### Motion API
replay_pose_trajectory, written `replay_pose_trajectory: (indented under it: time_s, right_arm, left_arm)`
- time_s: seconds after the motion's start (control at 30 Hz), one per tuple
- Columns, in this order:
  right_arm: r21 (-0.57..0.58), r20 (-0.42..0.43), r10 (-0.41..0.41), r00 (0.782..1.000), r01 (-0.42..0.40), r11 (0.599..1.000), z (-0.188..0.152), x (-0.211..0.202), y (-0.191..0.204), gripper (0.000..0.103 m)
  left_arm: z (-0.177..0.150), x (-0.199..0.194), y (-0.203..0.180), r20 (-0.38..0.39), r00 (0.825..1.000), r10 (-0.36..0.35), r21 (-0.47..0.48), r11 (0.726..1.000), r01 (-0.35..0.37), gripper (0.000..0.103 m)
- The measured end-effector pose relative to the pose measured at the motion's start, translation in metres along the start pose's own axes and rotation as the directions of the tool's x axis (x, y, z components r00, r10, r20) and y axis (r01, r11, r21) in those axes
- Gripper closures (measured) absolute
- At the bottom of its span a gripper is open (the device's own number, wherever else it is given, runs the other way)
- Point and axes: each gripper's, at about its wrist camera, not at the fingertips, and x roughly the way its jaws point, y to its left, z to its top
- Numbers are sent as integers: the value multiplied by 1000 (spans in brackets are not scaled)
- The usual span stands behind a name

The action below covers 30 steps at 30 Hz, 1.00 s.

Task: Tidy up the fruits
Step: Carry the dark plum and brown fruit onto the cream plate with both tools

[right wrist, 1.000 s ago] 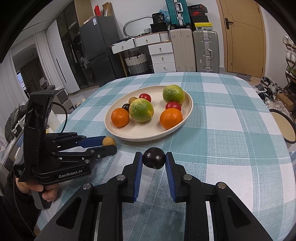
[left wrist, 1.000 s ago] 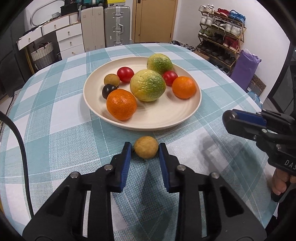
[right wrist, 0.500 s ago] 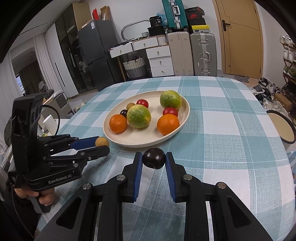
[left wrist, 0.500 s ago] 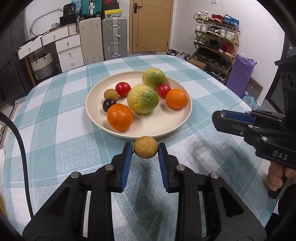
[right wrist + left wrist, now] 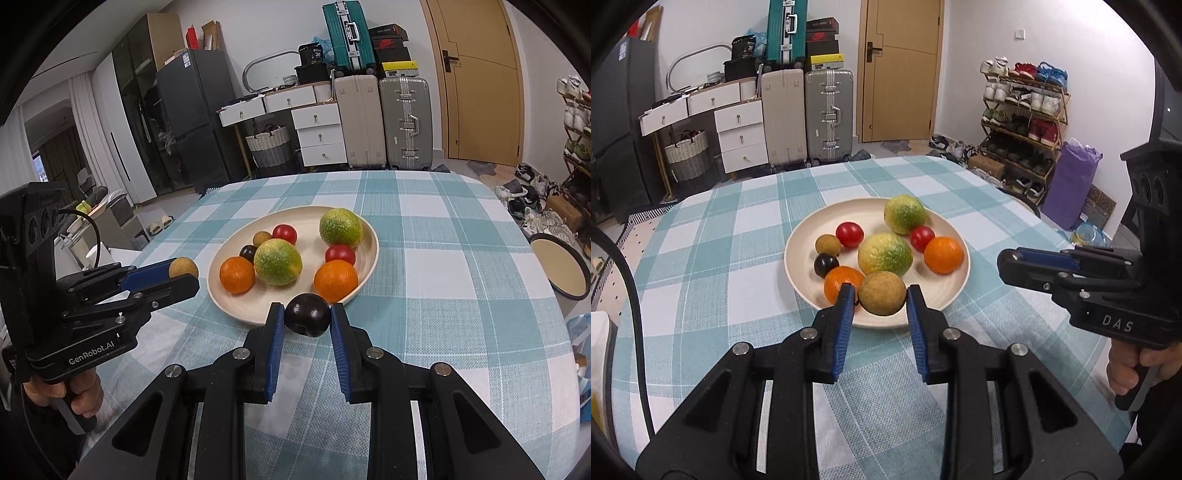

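Observation:
My left gripper is shut on a small tan-brown round fruit, held in the air in front of the cream plate. From the right wrist view the same fruit shows at the left gripper's tip, left of the plate. A dark purple plum sits clamped in my shut right gripper, just before the plate's near rim. On the plate lie two oranges, two green-yellow citrus, two red tomatoes, a small brown fruit and a small dark one.
The teal checked tablecloth covers a round table. A round stool stands past the table's right edge. Suitcases, drawers and a shoe rack line the far walls. A person's hand grips the left handle.
My left gripper has risen with the tan fruit, lifting it off the cloth to a point before the plate's rim. The right gripper has kept the plum nearly still.

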Motion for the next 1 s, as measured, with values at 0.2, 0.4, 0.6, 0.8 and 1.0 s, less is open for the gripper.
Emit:
replay_pose_trajectory:
  time_s: [0.2,0.4,0.6,0.8,1.0]
  right_arm:
    - [10,15,6,1000,-6,1000,10,7,0,77]
    - [10,9,14,1000,-14,1000,12,20,2,77]
    - [24,-9,12,1000,-12,1000,12,35,-2,77]
    - [18,-19,21,1000,-20,1000,12,44,-1,77]
    - [-6,-40,26,999,-26,1000,13,54,6,77]
  left_arm:
    - [9,7,6,19,1000,-10,-29,1000,10,77]
    - [11,23,7,25,1000,-14,-49,999,15,77]
    - [6,40,9,11,1000,-16,-53,998,16,77]
    - [-1,53,8,-28,999,-25,-55,998,23,77]
    - [-2,58,6,-39,999,-29,-47,998,27,77]
